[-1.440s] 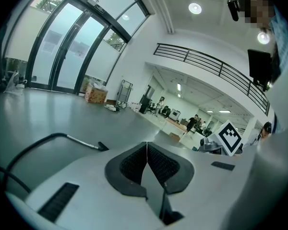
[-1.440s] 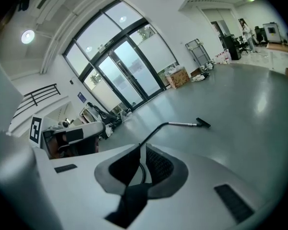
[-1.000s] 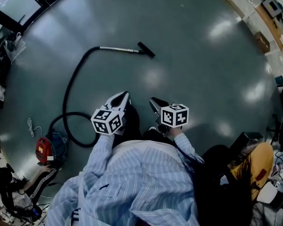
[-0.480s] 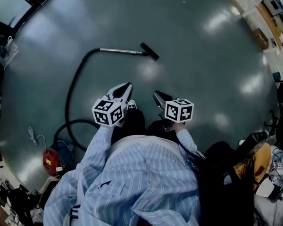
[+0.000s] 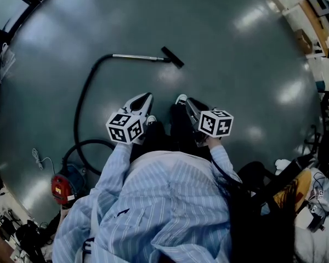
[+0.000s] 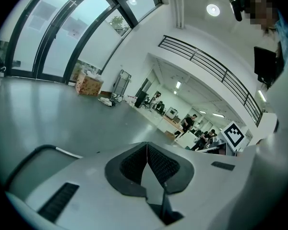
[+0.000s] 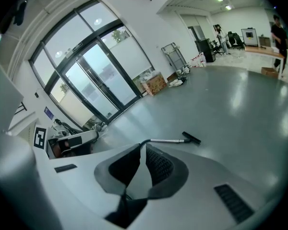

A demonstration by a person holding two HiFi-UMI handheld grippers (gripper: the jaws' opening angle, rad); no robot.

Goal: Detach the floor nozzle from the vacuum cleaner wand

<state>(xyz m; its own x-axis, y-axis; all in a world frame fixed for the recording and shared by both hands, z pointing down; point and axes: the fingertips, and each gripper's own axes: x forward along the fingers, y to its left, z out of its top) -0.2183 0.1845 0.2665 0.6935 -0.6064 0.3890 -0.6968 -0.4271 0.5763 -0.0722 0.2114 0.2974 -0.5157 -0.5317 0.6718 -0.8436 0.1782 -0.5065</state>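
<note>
The black floor nozzle (image 5: 172, 57) lies on the grey floor, joined to the silver wand (image 5: 134, 57). A black hose (image 5: 79, 108) curves back from the wand to the red vacuum cleaner (image 5: 62, 186). Both grippers hang in the air well short of the nozzle, with nothing in them. My left gripper (image 5: 145, 97) is shut; its own view shows only a bit of the wand (image 6: 69, 152) at the left. My right gripper (image 5: 189, 102) is shut too, and in its view the nozzle (image 7: 191, 138) and wand (image 7: 167, 140) lie on the floor ahead of its tips (image 7: 144, 147).
My shoes (image 5: 180, 99) stand between the grippers. A thin white cord (image 5: 39, 159) lies near the vacuum. Glass doors (image 7: 98, 85) and cartons (image 7: 155, 84) line one wall. Desks with people (image 6: 192, 126) stand far off. A seated person in yellow (image 5: 296, 193) is at the lower right.
Both grippers have moved forward over the floor toward the wand, and my feet have stepped up with them. The vacuum, hose and nozzle lie as before. Both pairs of jaws stay closed.
</note>
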